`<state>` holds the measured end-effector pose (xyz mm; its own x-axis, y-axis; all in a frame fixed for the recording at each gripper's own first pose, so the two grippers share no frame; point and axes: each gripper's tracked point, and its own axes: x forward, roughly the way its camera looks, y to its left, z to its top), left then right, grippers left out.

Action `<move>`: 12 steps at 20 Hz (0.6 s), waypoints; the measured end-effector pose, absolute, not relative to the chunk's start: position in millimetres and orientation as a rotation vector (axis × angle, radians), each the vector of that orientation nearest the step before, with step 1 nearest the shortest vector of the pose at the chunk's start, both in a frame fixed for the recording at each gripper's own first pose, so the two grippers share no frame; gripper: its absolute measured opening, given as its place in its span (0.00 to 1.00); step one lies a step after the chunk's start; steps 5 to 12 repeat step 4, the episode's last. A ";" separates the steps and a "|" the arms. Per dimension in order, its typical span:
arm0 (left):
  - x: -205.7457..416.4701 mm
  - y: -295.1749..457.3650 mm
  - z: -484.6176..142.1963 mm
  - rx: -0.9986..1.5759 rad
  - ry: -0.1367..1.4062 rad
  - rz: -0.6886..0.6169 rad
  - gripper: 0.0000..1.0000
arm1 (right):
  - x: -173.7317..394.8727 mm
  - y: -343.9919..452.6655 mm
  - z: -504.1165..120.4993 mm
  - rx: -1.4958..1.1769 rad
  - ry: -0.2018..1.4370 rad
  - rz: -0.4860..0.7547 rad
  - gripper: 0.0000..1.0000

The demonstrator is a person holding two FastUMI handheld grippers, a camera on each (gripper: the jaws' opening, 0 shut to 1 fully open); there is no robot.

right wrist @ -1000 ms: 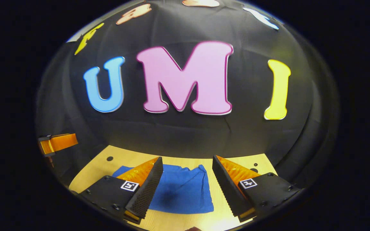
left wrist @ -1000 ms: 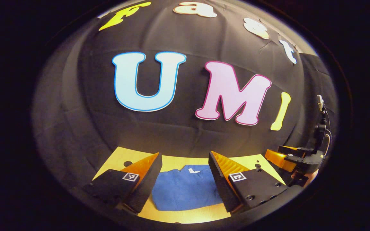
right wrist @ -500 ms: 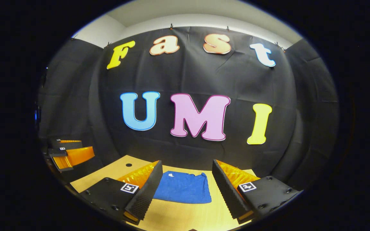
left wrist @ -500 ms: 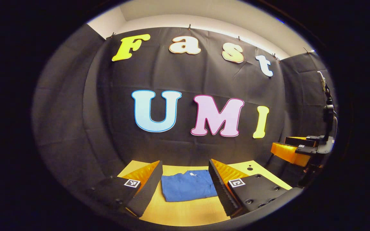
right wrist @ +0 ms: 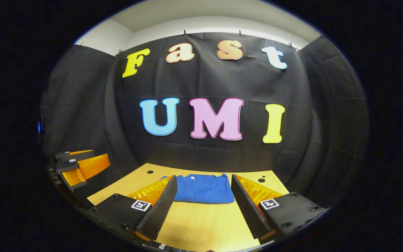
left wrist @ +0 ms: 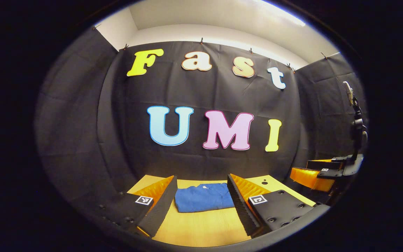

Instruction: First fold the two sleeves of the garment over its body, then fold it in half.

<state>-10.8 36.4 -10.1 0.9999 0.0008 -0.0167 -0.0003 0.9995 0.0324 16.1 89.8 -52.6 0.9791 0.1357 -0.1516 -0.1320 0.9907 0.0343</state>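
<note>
Blue garment [left wrist: 203,198] lies folded on tabletop [right wrist: 201,224], soft and light, best pinched at its edges; both tongs [left wrist: 201,201] [right wrist: 203,204] gape empty.

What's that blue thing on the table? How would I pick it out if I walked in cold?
Find the wooden table at the foot of the black cloth wall. Near its far edge, close to the wall, lies a blue garment folded into a compact flat rectangle. It is the sole soft, blue item on the pale tabletop, lying clear of both open grippers.

Black cloth wall [left wrist: 82,140], white ceiling [left wrist: 205,17], wooden table [right wrist: 194,224].
</note>
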 end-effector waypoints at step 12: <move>-21.8 34.3 -18.4 0.033 0.032 0.015 0.82 | 15.3 79.3 -43.3 0.037 0.134 0.129 0.97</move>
